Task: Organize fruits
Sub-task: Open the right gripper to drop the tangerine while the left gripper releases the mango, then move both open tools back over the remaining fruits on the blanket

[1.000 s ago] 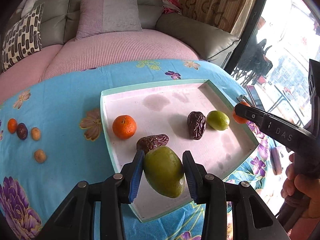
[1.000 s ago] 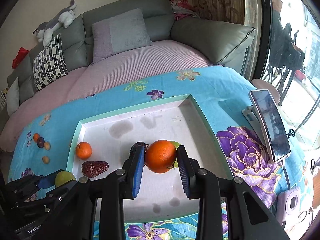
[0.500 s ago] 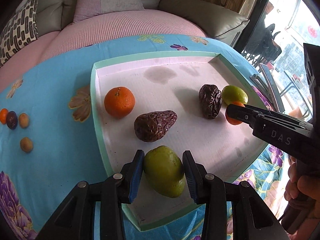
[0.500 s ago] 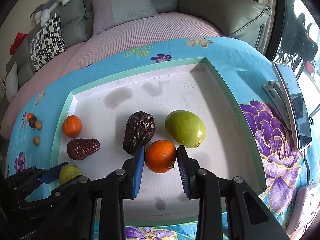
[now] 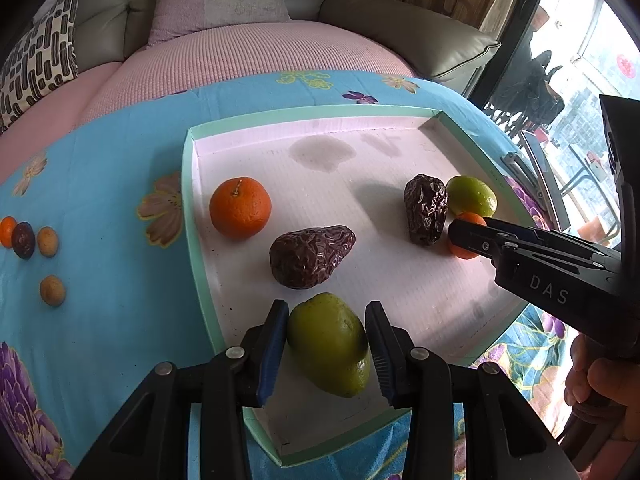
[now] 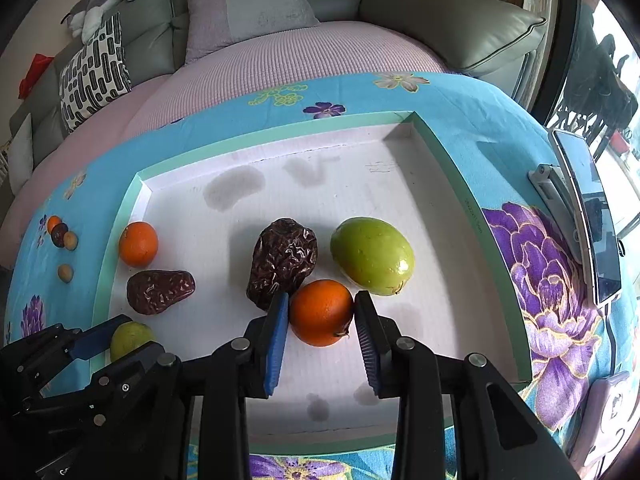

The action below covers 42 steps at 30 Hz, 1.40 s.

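Tray (image 6: pixel 448 168) holds two dates, oranges, green fruits (both grippers loaded).

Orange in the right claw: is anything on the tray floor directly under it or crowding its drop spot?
Nothing visible lies under the orange. The wrinkled date crowds its left, the green fruit sits just behind; bare tray lies below and right.
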### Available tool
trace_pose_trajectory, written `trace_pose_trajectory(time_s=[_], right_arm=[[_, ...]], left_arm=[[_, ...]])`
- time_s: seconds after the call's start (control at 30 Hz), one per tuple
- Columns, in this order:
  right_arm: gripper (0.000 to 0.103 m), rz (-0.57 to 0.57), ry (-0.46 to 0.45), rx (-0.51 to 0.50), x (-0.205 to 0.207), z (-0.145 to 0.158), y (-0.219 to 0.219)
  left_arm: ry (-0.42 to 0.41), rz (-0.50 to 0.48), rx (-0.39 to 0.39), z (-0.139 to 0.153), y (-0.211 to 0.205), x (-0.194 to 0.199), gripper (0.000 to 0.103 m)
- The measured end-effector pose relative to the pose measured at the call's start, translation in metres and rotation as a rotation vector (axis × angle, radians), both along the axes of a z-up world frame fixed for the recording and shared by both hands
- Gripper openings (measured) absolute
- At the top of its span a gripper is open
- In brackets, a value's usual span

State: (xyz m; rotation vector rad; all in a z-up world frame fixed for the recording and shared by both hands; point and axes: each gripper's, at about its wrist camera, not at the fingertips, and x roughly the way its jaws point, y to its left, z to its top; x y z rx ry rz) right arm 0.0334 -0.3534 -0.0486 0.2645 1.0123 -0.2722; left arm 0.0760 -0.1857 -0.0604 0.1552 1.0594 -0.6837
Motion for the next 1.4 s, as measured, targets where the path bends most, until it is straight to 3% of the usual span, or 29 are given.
trace_pose_trajectory(time_s=[0.07, 0.17, 0.3, 0.37, 0.47, 0.6, 0.67, 0.8, 1.0, 1.3, 1.4], right_arm=[[0.035, 0.001, 0.002, -0.001, 0.0, 0.0, 0.0], [0.036, 0.006, 0.009, -0.008, 0.0, 0.0, 0.002], [0.036, 0.012, 0.006, -0.008, 0.001, 0.002, 0.002], [0.042, 0.013, 0.002, -0.014, 0.001, 0.005, 0.003], [0.062, 0.01, -0.009, -0.023, -0.001, 0.009, 0.003], [0.065, 0.008, -0.026, -0.032, -0.002, 0.015, 0.004], [0.073, 0.006, -0.034, -0.039, -0.003, 0.018, 0.004], [0.08, 0.002, -0.046, -0.04, -0.002, 0.019, 0.005], [0.08, 0.015, -0.035, -0.05, 0.002, 0.016, 0.009], [0.081, 0.031, -0.047, -0.051, 0.004, 0.016, 0.014], [0.097, 0.032, -0.065, -0.081, 0.003, 0.018, 0.016]], left_arm=[[-0.005, 0.002, -0.008, 0.003, 0.002, 0.0, 0.044], [-0.013, 0.005, -0.013, 0.007, 0.003, 0.001, 0.052], [-0.031, 0.011, -0.031, 0.017, 0.008, 0.001, 0.053], [-0.044, 0.022, -0.044, 0.023, 0.013, 0.002, 0.053], [-0.067, 0.059, -0.057, 0.033, 0.022, 0.005, 0.062], [-0.097, 0.136, -0.045, 0.037, 0.039, 0.015, 0.083], [-0.101, 0.181, -0.028, 0.034, 0.048, 0.023, 0.087], [-0.091, 0.29, 0.019, 0.019, 0.069, 0.038, 0.103], [-0.105, 0.369, 0.058, 0.008, 0.09, 0.05, 0.103], [-0.118, 0.372, 0.063, 0.007, 0.091, 0.051, 0.103], [-0.13, 0.374, 0.067, 0.008, 0.09, 0.05, 0.103]])
